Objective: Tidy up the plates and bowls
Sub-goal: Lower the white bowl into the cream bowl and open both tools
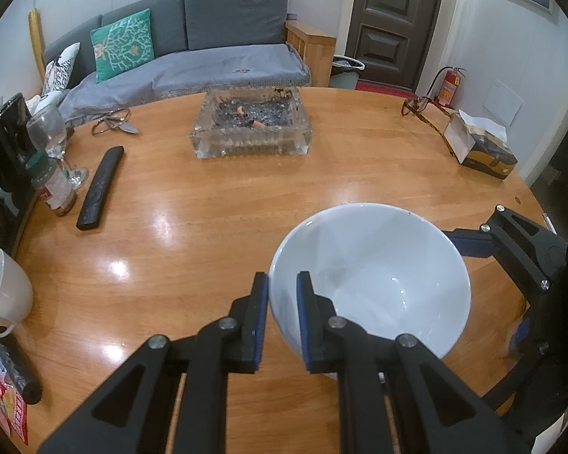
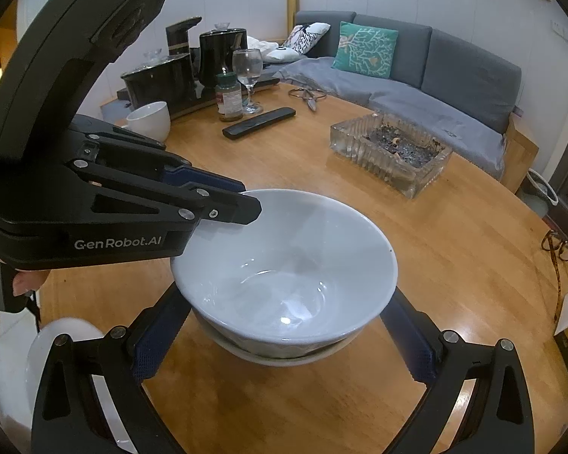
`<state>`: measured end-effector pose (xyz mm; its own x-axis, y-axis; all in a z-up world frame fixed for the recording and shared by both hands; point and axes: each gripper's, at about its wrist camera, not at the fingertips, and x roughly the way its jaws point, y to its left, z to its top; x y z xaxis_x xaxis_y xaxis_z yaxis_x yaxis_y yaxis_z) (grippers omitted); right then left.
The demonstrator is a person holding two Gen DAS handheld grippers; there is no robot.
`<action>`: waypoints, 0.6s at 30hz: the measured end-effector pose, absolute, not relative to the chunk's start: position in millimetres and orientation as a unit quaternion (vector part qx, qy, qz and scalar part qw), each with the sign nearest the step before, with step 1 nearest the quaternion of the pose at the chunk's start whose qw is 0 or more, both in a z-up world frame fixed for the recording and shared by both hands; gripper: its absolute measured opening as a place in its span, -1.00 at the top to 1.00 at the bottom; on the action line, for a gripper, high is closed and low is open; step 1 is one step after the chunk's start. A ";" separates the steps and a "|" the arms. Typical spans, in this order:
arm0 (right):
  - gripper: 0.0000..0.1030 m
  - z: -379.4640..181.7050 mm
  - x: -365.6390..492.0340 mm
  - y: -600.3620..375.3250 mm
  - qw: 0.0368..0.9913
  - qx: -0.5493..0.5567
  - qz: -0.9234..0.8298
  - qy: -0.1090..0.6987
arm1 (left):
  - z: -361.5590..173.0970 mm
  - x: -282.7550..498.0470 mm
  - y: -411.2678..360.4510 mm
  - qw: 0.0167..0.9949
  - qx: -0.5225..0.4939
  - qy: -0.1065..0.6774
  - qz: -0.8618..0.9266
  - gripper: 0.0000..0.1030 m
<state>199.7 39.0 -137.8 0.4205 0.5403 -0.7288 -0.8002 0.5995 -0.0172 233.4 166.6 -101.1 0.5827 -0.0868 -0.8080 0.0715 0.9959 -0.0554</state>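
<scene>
Right wrist view shows your left gripper (image 2: 246,204) jaws clenched on the rim of the white bowl (image 2: 284,265), nested in another bowl (image 2: 284,357) between your right gripper (image 2: 284,340) released jaws, so a tilted lift may slip.

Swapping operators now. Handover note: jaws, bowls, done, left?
Left gripper: jaws shut on the rim of the top white bowl, one finger inside, one outside.
Right gripper: jaws open, either side of the bowls; contact unclear.
Top bowl sits nested in a lower bowl on the round wooden table.
Done: two bowls stacked.
Left: release; a white dish by the near edge and a white cup remain loose.
</scene>
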 end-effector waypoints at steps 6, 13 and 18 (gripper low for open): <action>-0.90 -137.9 199.0 38.6 0.822 -0.185 0.408 0.352 | -101.1 233.1 166.2 0.890 -0.009 0.454 -0.045 0.78; -0.89 -138.4 194.5 38.0 0.822 -0.188 0.406 0.351 | -100.4 230.0 167.1 0.890 -0.012 0.454 -0.049 0.78; -0.85 -138.5 194.1 37.0 0.823 -0.189 0.406 0.351 | -98.3 227.5 168.1 0.890 -0.013 0.453 -0.049 0.71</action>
<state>194.1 37.0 -138.5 0.4247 0.5341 -0.7310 -0.8000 0.5994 -0.0269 227.5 168.1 -98.3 0.5847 -0.0999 -0.8051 0.0756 0.9948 -0.0685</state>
